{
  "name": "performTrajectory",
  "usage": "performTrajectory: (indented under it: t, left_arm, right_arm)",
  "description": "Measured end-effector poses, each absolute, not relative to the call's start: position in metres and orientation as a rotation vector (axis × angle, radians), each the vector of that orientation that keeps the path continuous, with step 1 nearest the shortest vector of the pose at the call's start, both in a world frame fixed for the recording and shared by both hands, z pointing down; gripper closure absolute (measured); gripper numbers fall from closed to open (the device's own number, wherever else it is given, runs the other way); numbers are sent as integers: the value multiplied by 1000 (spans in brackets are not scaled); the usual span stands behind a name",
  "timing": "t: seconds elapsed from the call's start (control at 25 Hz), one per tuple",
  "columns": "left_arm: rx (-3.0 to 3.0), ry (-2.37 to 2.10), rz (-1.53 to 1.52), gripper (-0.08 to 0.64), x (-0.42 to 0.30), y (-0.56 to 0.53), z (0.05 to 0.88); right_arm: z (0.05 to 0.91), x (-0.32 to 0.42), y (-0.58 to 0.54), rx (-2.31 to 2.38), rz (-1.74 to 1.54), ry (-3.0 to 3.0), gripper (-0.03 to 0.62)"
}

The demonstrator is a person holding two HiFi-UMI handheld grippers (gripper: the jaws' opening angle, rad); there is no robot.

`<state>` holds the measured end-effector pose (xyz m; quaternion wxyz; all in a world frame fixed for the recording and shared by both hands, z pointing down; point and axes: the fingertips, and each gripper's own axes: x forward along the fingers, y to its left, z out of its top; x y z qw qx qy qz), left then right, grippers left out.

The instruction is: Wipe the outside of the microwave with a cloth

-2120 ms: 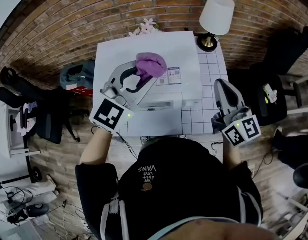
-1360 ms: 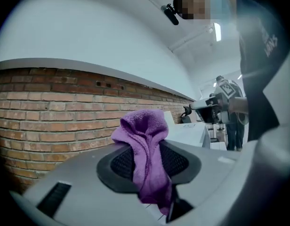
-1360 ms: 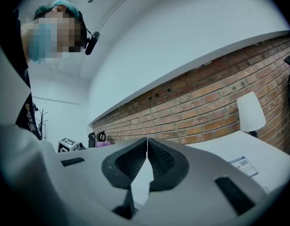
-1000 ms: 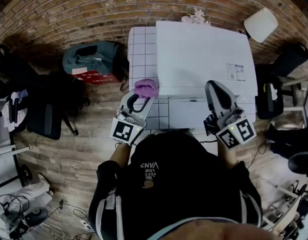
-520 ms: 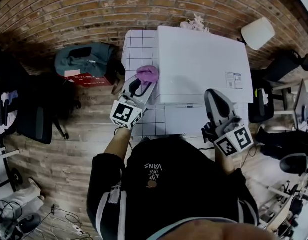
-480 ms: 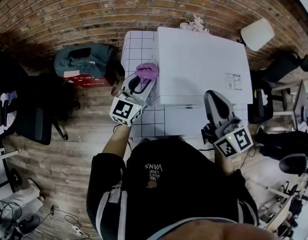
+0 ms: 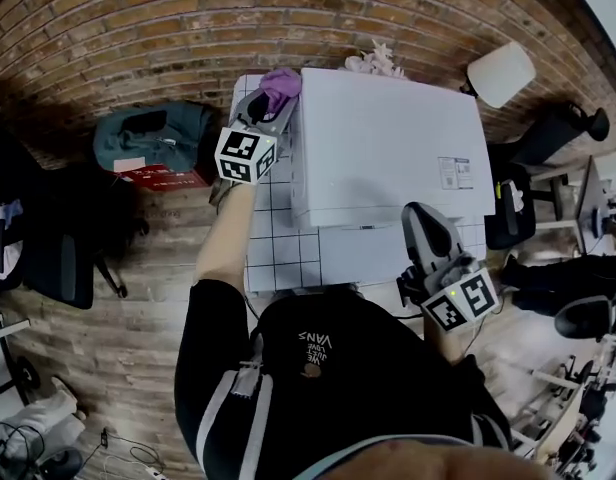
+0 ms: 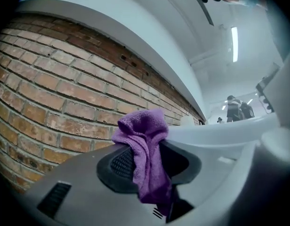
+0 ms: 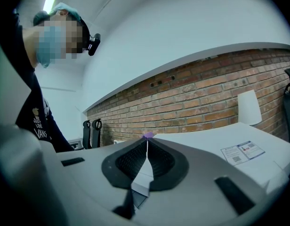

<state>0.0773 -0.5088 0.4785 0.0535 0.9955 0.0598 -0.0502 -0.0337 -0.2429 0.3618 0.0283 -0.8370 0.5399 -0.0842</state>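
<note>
Brick wall [image 7: 188, 18] spans the top; wood floor [image 7: 118, 298] lower left; white lamp [image 7: 500, 73] upper right; dark bag [image 7: 153, 133] left.

Print on the label [image 7: 453, 171] atop the microwave [image 7: 388, 143] is too small to read; the lower end of the cloth [image 8: 146, 147] disappears between the clamped jaws of the left gripper [image 8: 154, 173]; the person's torso hides the near edge of the worktop [image 7: 273, 243]; the shade of the lamp [image 7: 500, 73] covers its base.
</note>
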Motion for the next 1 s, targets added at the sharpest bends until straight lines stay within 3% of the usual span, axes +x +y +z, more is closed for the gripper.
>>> performTrajectory:
  t: [0.28,0.72,1.0]
  left_arm:
    - [3021,148,-155,419,71,-510,475]
    - [2982,150,-58,420,-84,-418,527]
    - [2933,141,-36,420,-140,-364,546]
  right_arm:
    - [357,-38,-244,-2572,-248,1694,588]
    - [356,-55,-262,-2468,-233,1806,588]
    - [363,-72,-272,-2416,-258,1865,588]
